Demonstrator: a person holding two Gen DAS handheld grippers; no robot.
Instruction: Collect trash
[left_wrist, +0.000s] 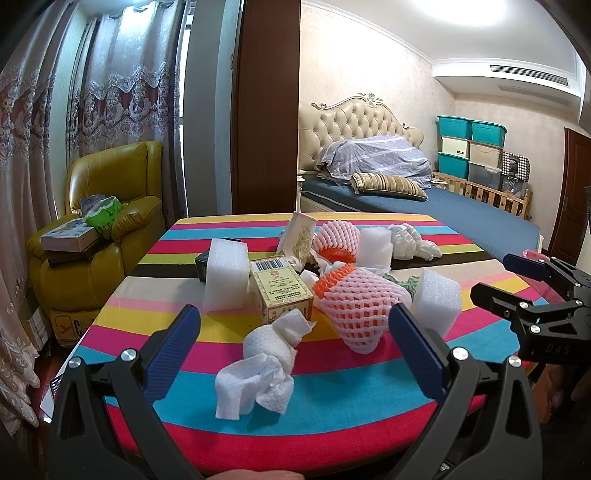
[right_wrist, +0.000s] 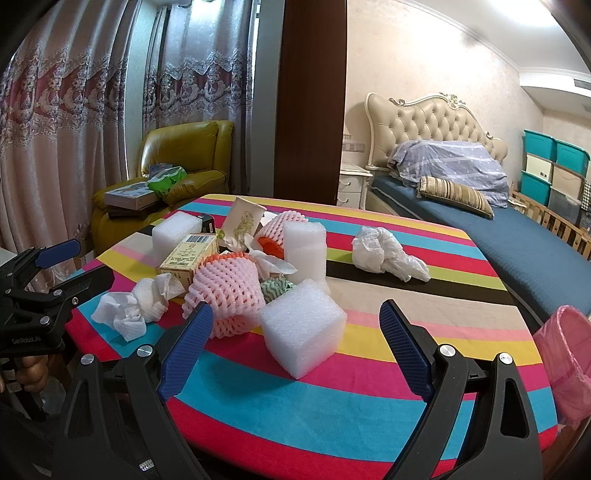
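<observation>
Opening of the collection step: nothing grasped. The left gripper (left_wrist: 295, 343) hovers with fingers spread wide and released around the crumpled paper towel (left_wrist: 264, 365) on the striped desk (left_wrist: 332, 417). The right gripper (right_wrist: 295, 347) is likewise released, its fingers framing a white foam block (right_wrist: 303, 336) beside the pink foam fruit net (right_wrist: 225, 291). A pink-lined bin (right_wrist: 565, 362) stands off the desk's right edge. Judged next move: lower, centre and clench on the nearest piece, then carry it to the bin.

Crumpled tissues (left_wrist: 264, 363), foam blocks (right_wrist: 301, 334), pink nets (left_wrist: 356, 306) heaped together
</observation>
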